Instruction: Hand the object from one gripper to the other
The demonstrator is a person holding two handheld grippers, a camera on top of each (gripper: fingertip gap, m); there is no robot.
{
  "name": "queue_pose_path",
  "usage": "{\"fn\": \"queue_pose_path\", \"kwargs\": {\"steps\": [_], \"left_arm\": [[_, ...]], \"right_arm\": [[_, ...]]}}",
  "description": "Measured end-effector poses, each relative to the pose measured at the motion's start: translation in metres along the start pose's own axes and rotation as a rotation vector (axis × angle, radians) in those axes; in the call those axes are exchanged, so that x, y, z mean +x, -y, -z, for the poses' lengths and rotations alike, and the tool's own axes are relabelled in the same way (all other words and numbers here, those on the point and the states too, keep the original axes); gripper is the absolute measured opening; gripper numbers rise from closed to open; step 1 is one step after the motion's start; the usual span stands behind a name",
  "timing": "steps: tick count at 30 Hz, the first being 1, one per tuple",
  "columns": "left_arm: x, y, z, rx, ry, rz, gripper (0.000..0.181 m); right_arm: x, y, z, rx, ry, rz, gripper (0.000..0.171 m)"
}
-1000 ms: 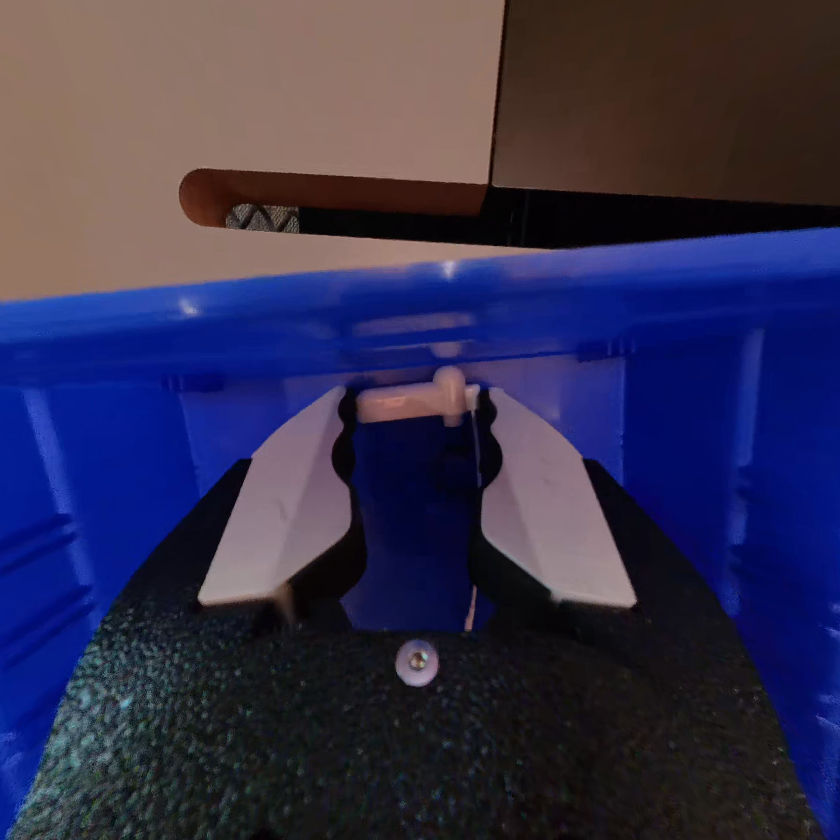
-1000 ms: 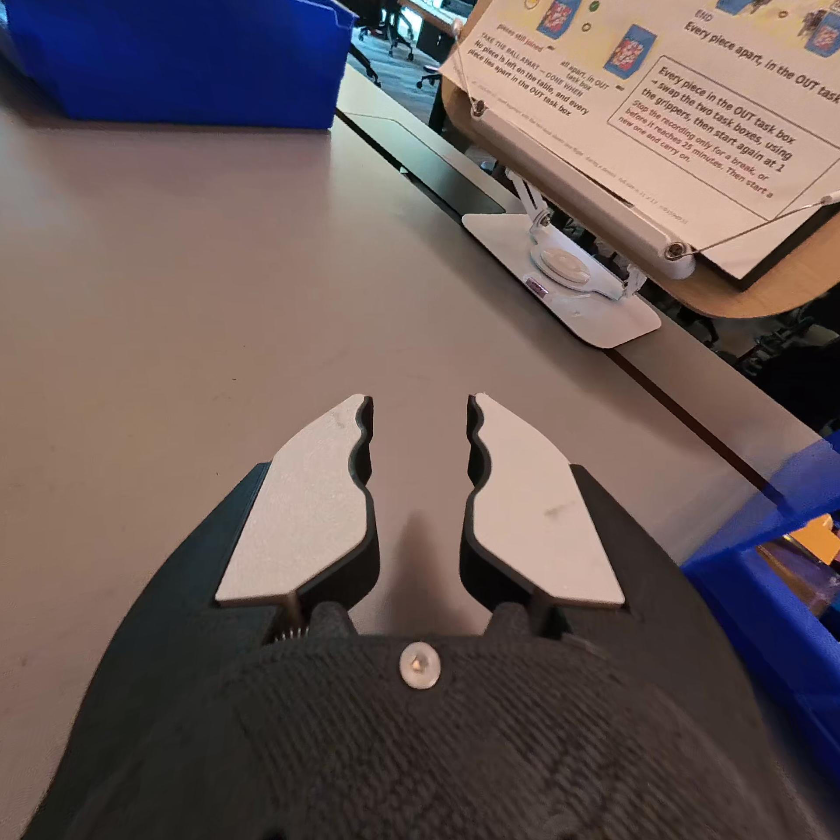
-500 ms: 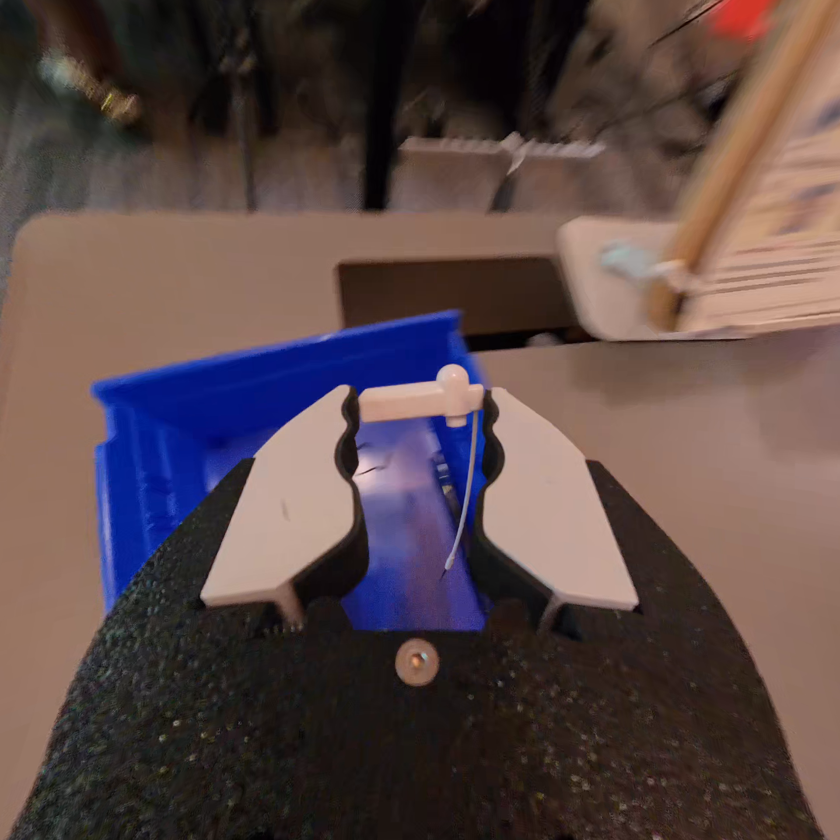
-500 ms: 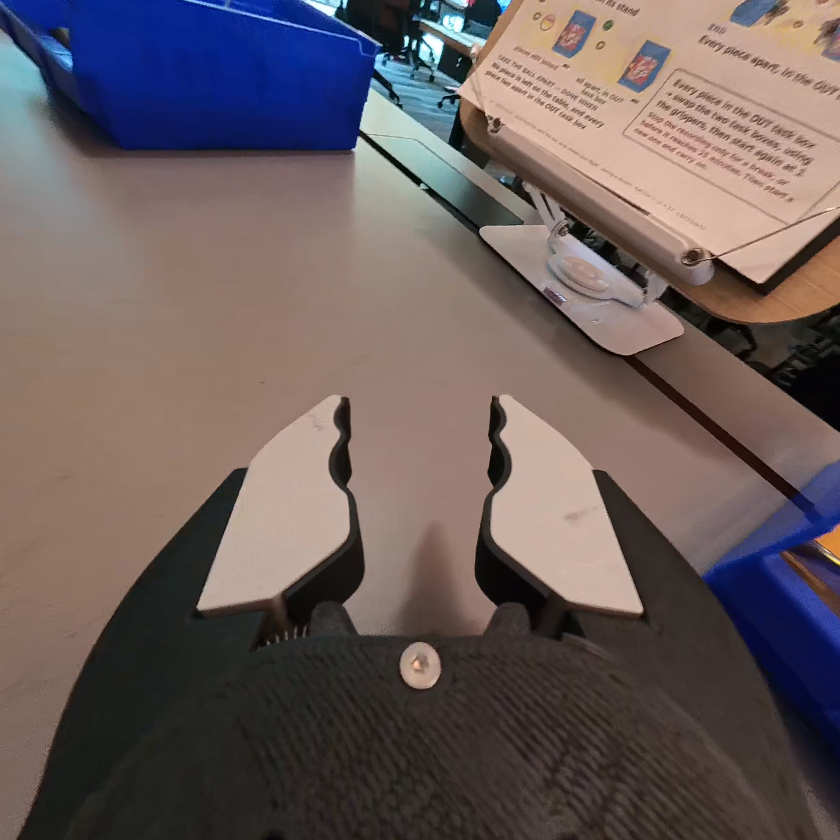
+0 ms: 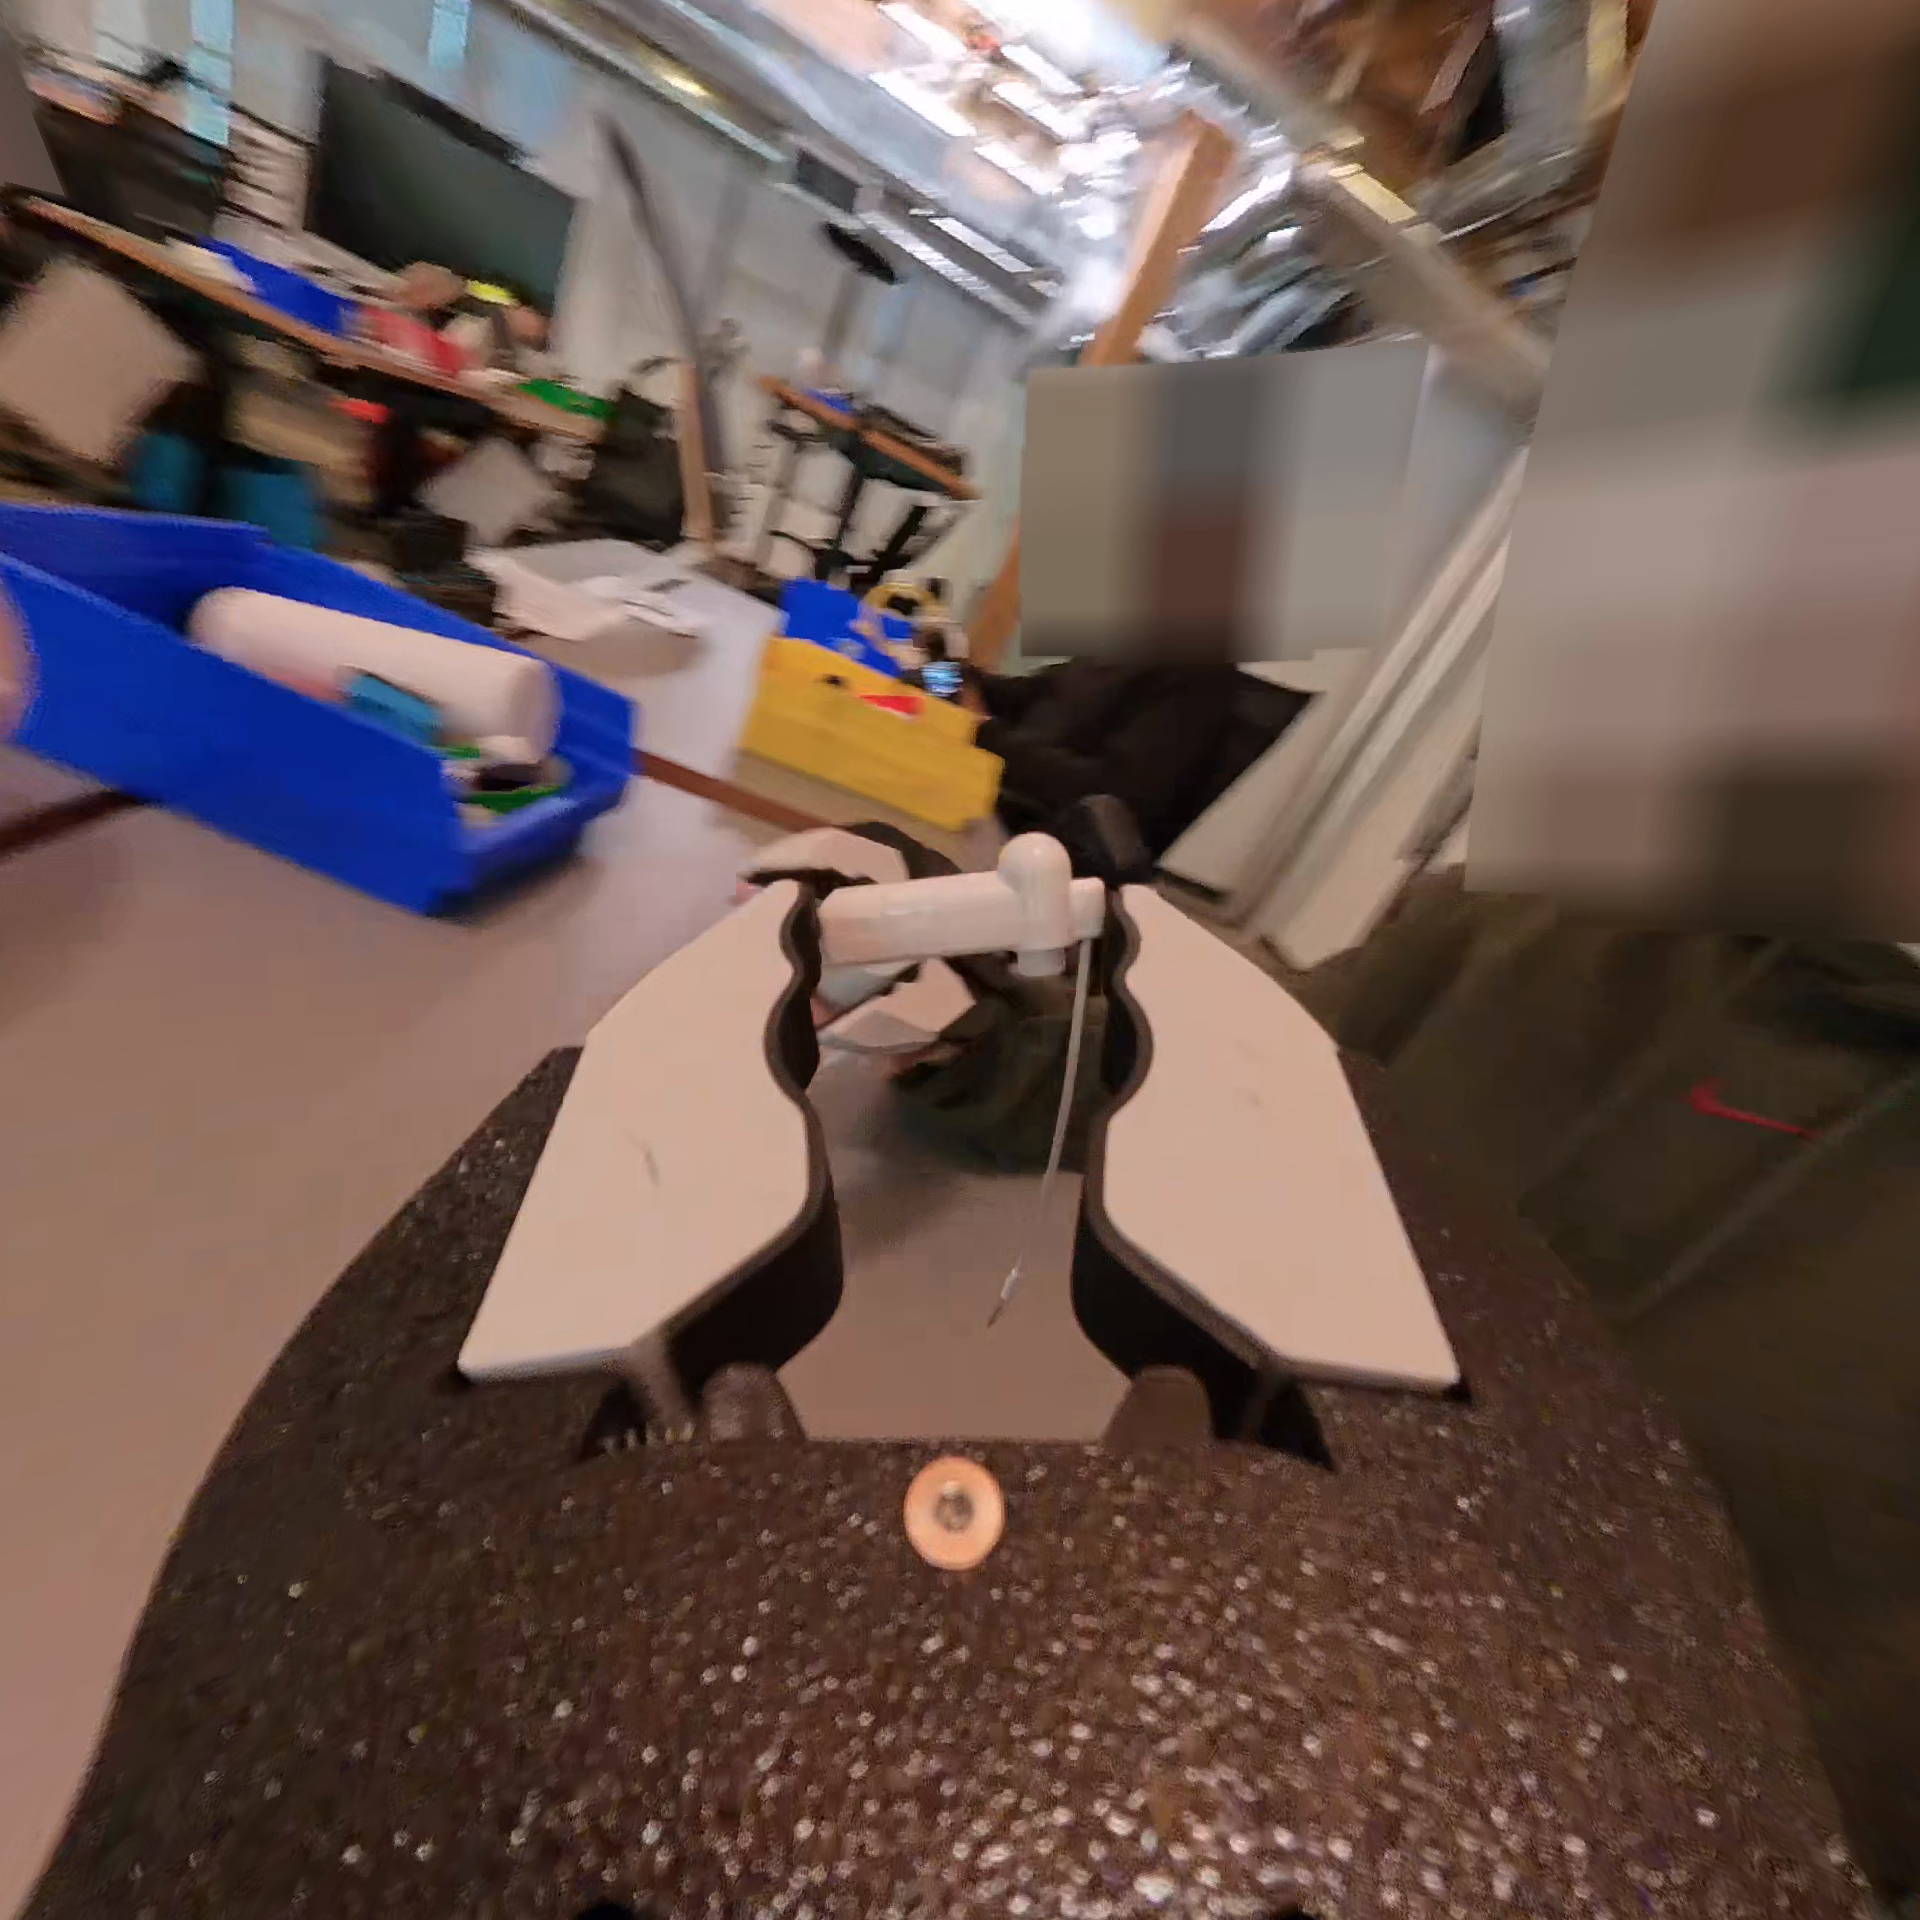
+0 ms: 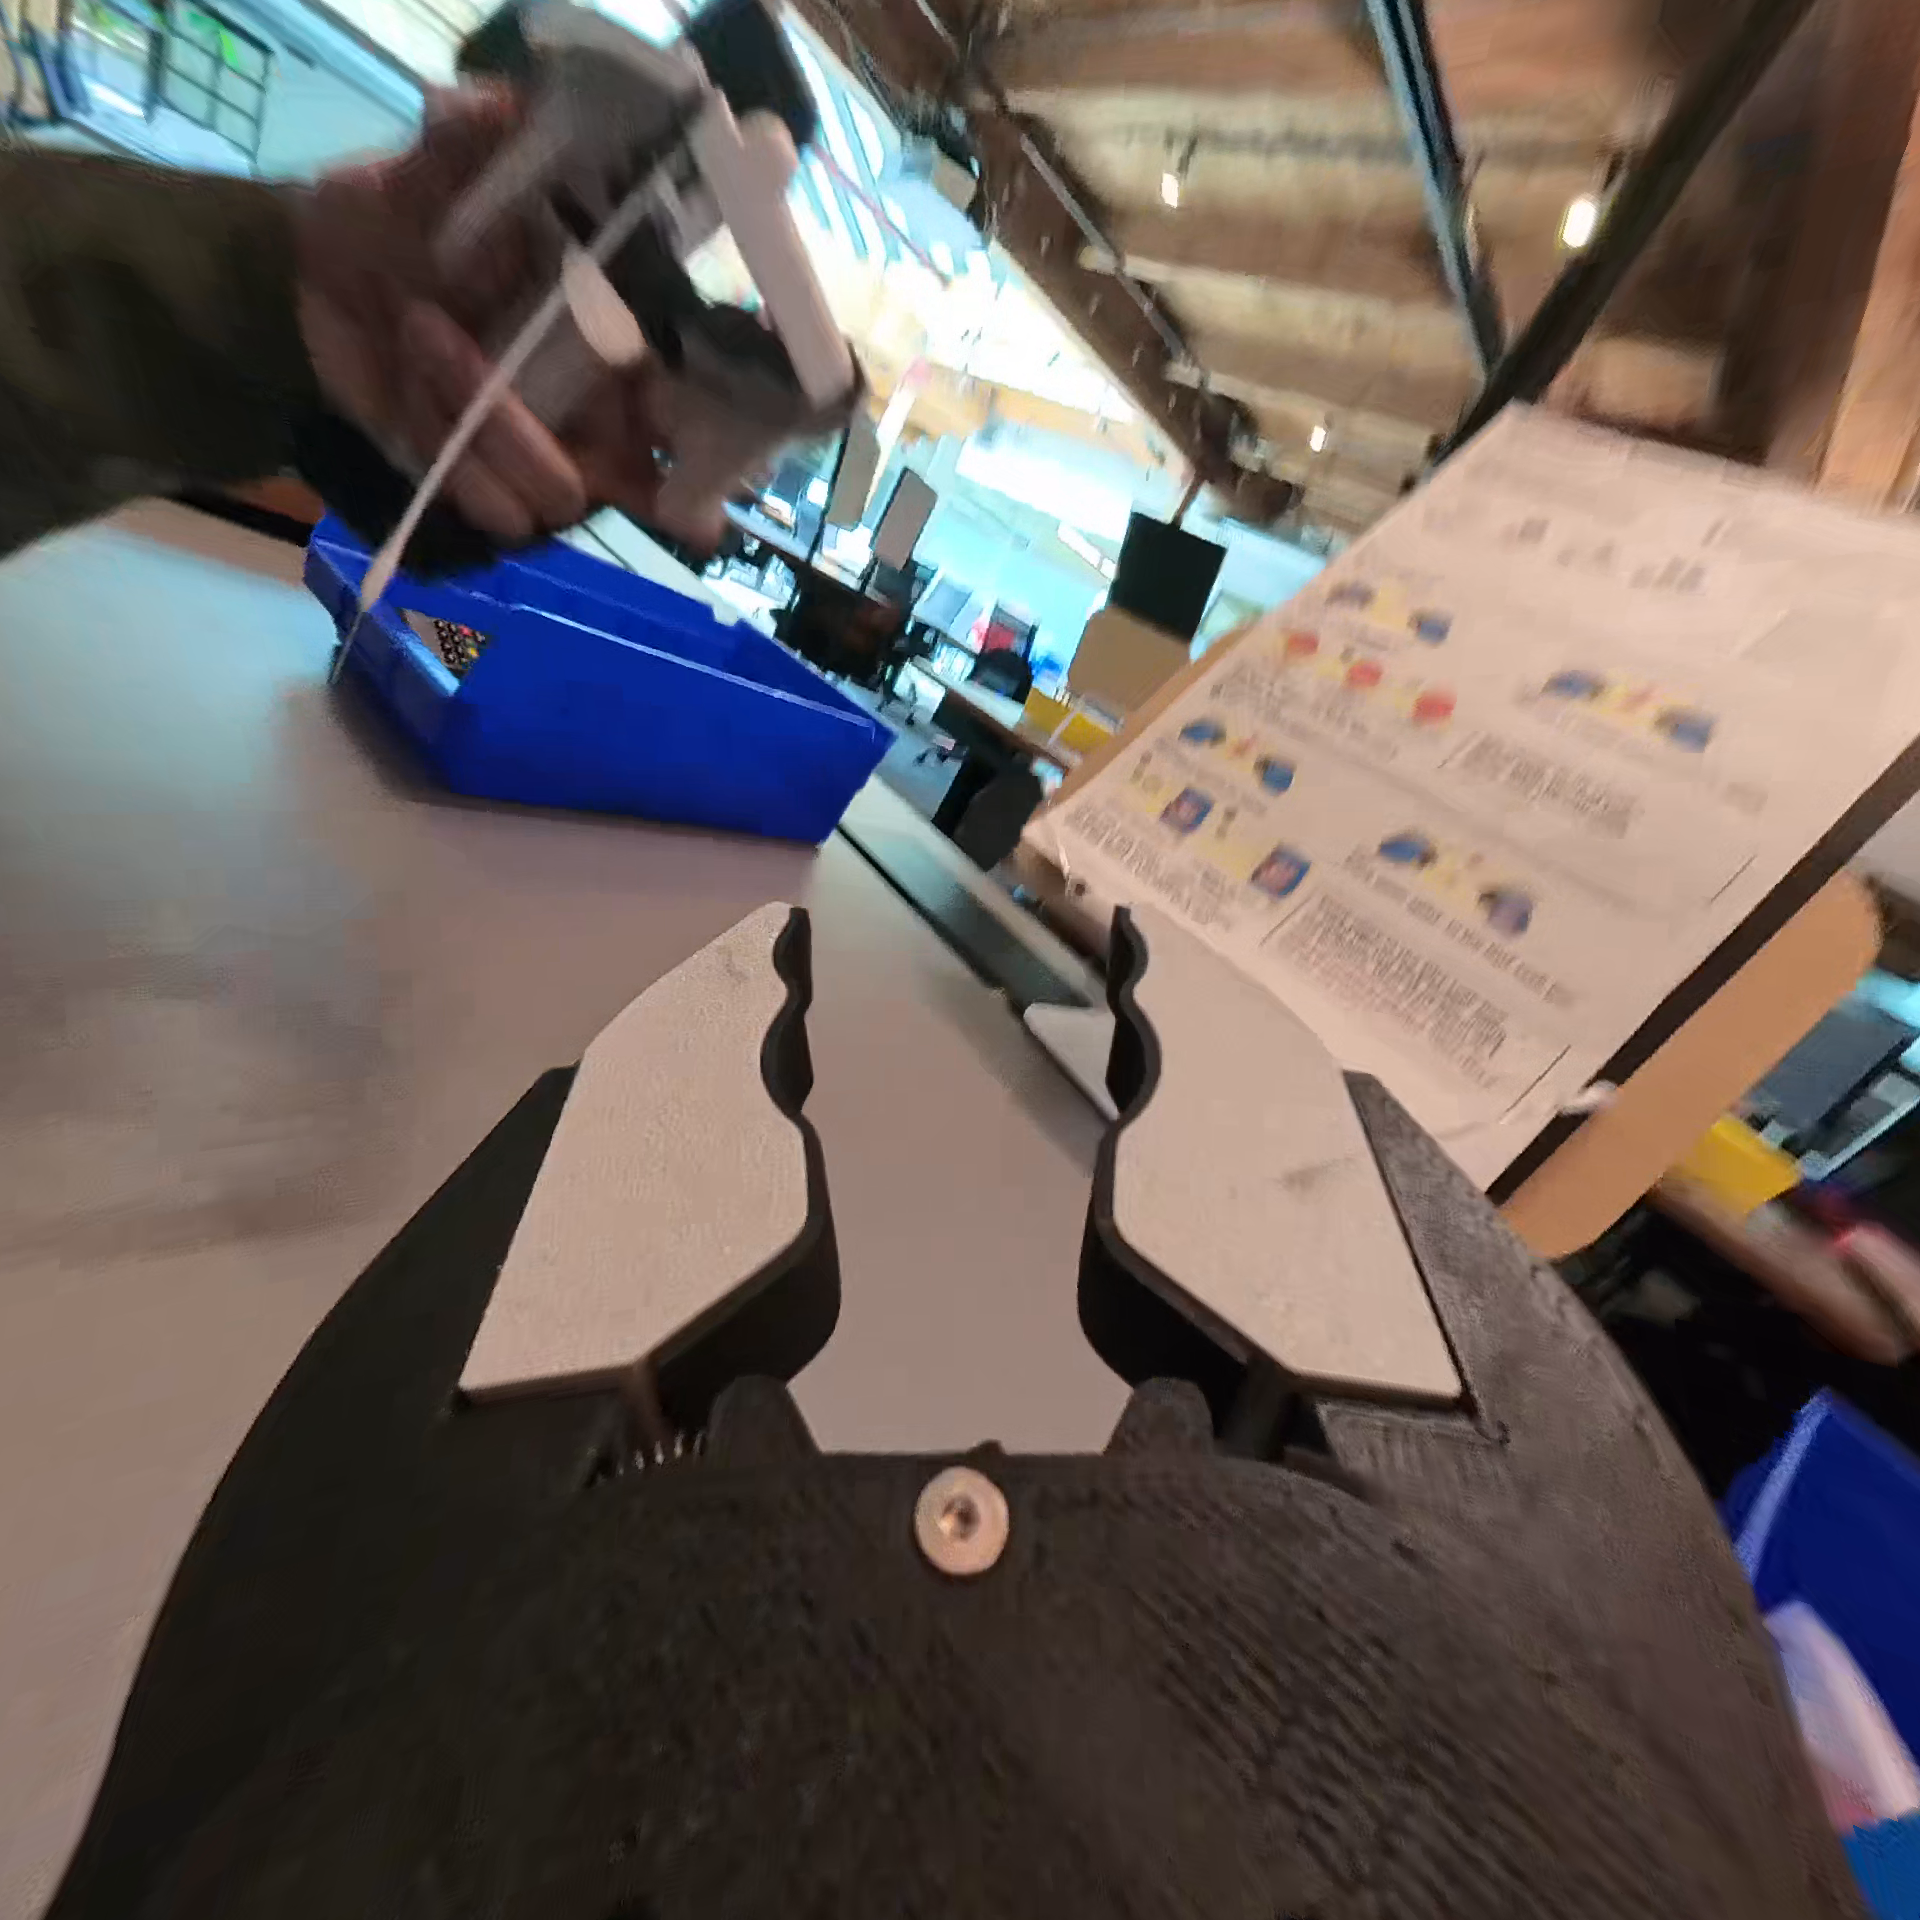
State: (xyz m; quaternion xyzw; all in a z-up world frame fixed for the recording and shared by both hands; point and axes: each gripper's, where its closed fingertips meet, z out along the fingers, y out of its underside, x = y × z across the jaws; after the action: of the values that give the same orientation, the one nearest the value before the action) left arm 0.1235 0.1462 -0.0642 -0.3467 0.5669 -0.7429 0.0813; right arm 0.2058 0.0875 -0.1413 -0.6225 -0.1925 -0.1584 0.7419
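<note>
My left gripper [image 5: 956, 914] is shut on a small white T-shaped plastic piece [image 5: 904, 920], held crosswise between the fingertips. A thin white strand [image 5: 1060, 1122] hangs from the piece. The gripper is lifted above the grey table [image 5: 208, 1039]. My right gripper [image 6: 956, 935] is open and empty, low over the table. In the right wrist view the left gripper [image 6: 727, 260] shows blurred at the upper left, held by a hand [image 6: 436, 343], with the strand [image 6: 468, 416] dangling. The two grippers are apart.
A blue bin [image 6: 623, 707] sits on the table beyond the right gripper, and another blue bin [image 6: 1829, 1538] at its lower right. A document stand [image 6: 1455, 831] stands on the right. A blue bin [image 5: 260, 727] with a white roll and a yellow bin [image 5: 862, 738] lie farther off. About 15 centimetres separates my left fingertips from my right.
My left gripper has risen out of the blue bin and swung round with the white piece still held. My right gripper has opened wider and tilted up.
</note>
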Motion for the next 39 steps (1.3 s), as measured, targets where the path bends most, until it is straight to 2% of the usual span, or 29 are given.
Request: {"fn": "queue_pose_path", "kwargs": {"steps": [4,7,11,13,17,22,25,26,29,32,35,39], "left_arm": [[-0.012,-0.043,-0.041,0.022,-0.188,0.162,0.052],[-0.022,-0.06,-0.059,0.032,-0.24,0.252,0.052],[-0.029,-0.076,-0.067,0.034,-0.265,0.318,0.052],[-0.032,-0.083,-0.067,0.037,-0.278,0.357,0.052],[-0.038,-0.093,-0.07,0.044,-0.269,0.421,0.051],[-0.043,-0.097,-0.071,0.064,-0.239,0.44,0.052],[-0.056,-0.1,-0.068,0.034,-0.108,0.352,0.05],[-0.062,-0.095,-0.063,0.051,-0.042,0.27,0.046],[-0.073,-0.077,-0.041,0.101,0.138,0.032,0.049],[-0.069,-0.071,-0.026,0.083,0.219,-0.217,0.047],[-0.051,-0.091,-0.033,-0.031,0.118,-0.323,0.044],[-0.033,-0.115,-0.049,-0.108,-0.022,-0.354,0.038]], "right_arm": [[-0.014,0.014,0.002,0.061,-0.002,0.19,0.053],[-0.028,0.012,-0.001,0.07,0.046,0.205,0.051],[-0.033,0.002,-0.006,0.037,0.047,0.214,0.048],[-0.037,-0.005,-0.008,0.005,0.059,0.237,0.034],[-0.038,-0.007,-0.009,-0.001,0.041,0.279,0.018],[-0.04,-0.015,-0.01,-0.053,0.101,0.193,0.013],[-0.04,-0.027,-0.012,-0.139,0.142,0.059,0.013],[-0.039,-0.033,-0.013,-0.169,0.148,0.01,0.013],[-0.039,-0.043,-0.011,-0.217,0.208,-0.188,0.013],[-0.058,-0.038,-0.005,-0.201,0.433,-0.468,0.013],[-0.073,-0.024,0.006,-0.139,0.659,-0.728,0.013],[-0.095,-0.017,0.02,-0.145,0.859,-0.763,0.013]]}}
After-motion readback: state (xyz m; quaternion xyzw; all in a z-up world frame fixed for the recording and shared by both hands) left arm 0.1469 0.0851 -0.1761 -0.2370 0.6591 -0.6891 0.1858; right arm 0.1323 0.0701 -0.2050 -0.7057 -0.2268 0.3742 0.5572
